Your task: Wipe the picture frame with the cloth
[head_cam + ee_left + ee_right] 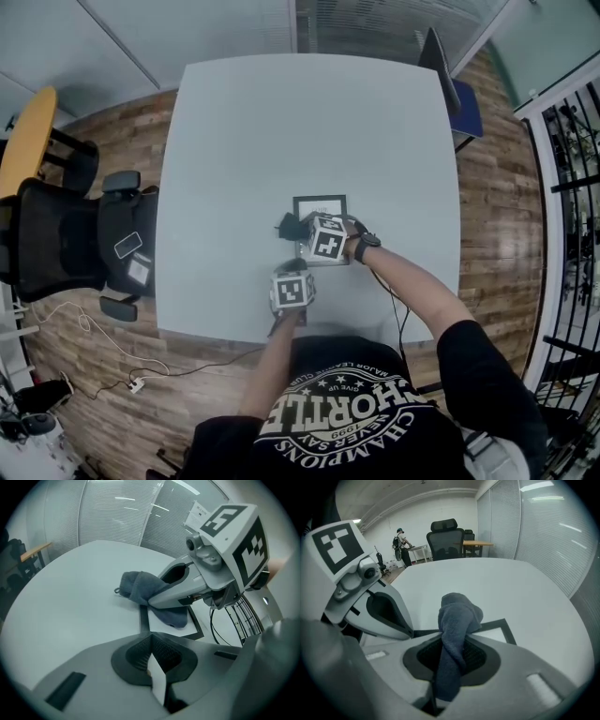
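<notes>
The right gripper [452, 644] pinches the grey cloth [457, 616] in its jaws. The cloth's free end lies bunched over the frame's [319, 200] left side and spills onto the tabletop [244, 131]. The frame lies flat, towards the person's side. The left gripper [151, 641] sits at the frame's near edge, jaws pressed together.

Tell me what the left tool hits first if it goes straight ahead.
Most likely the picture frame lying just beyond its tips, then the cloth held by the right tool; depth is unclear.
</notes>
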Demonstrator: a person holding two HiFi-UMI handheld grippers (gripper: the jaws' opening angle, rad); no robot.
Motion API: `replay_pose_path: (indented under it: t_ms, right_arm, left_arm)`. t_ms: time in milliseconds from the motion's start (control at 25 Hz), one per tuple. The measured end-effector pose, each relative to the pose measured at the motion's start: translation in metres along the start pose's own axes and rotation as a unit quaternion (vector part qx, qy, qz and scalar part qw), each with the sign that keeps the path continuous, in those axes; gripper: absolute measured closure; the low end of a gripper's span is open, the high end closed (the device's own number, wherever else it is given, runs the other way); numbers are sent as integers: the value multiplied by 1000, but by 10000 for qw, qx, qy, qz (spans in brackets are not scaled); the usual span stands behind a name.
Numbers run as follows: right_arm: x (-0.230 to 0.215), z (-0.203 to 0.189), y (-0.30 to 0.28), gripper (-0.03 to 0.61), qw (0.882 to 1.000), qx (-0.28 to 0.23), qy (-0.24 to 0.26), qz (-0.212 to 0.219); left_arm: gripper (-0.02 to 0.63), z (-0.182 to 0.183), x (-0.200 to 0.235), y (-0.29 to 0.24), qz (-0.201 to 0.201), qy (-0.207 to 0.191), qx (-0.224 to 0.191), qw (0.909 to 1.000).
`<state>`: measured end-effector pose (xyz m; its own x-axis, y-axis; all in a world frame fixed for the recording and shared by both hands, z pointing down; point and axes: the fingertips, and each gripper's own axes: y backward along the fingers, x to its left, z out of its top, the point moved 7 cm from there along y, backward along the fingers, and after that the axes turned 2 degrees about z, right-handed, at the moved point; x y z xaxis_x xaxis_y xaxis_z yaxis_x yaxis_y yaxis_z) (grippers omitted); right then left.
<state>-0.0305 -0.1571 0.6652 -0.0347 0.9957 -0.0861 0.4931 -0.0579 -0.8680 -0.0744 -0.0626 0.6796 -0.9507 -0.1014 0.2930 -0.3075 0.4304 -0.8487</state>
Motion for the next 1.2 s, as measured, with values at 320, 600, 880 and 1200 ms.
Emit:
replay_pose_path:
  t_ms: [320, 600, 880, 1200]
  right_arm:
    - [-7, -51, 29, 497, 9990, 324, -277, -108]
    - [-3, -80, 47, 497, 9973, 677, -165, -219]
    - [-7, -90, 55, 495, 9961, 640, -574, -210]
    - [-4, -23, 43, 492, 9962, 65, -858, 126]
  left_arm:
    - [607, 0, 0, 1, -136, 286, -49, 9995]
    - [607, -4, 2, 4, -141, 280, -95, 9995]
    - [607, -3, 3, 3, -196, 325, -129, 9992]
    - [607, -3, 1, 3, -238, 358, -170, 9989]
